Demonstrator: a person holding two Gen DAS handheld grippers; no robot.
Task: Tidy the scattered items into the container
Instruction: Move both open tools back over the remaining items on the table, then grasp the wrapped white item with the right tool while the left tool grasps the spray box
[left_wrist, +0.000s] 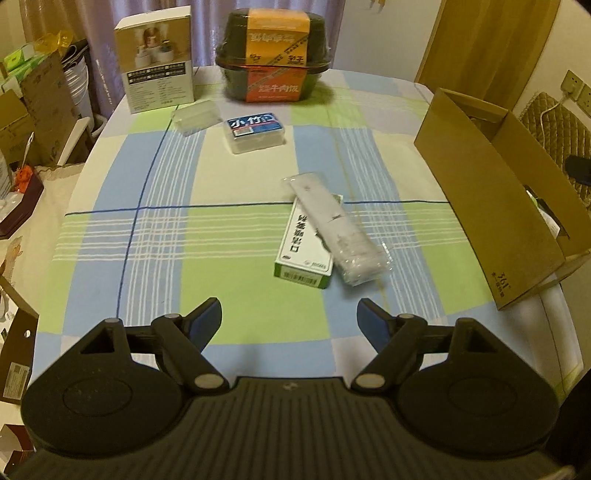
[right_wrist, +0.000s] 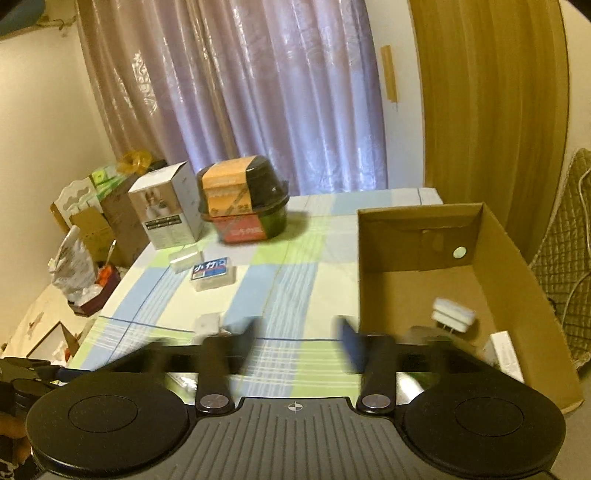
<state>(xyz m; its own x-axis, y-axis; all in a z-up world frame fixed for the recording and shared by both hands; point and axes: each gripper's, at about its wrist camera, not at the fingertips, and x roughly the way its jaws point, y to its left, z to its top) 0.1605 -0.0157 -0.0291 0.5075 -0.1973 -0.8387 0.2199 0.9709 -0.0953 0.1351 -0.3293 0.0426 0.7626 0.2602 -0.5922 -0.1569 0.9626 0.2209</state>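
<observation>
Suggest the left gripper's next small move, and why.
Probably ease the open left gripper forward and down onto the clear-wrapped white packet lying across the green-and-white carton: it is nearest, on top, and still outside the brown cardboard box.

The cardboard box (left_wrist: 491, 192) at the right bears "361°" on its near outer corner. The far clear case (left_wrist: 255, 131) has a blue label reading "小竹". The green-white carton (left_wrist: 306, 243) shows upside-down Chinese print, too blurred to read surely, as is the bowl's (left_wrist: 273, 59) label.
</observation>
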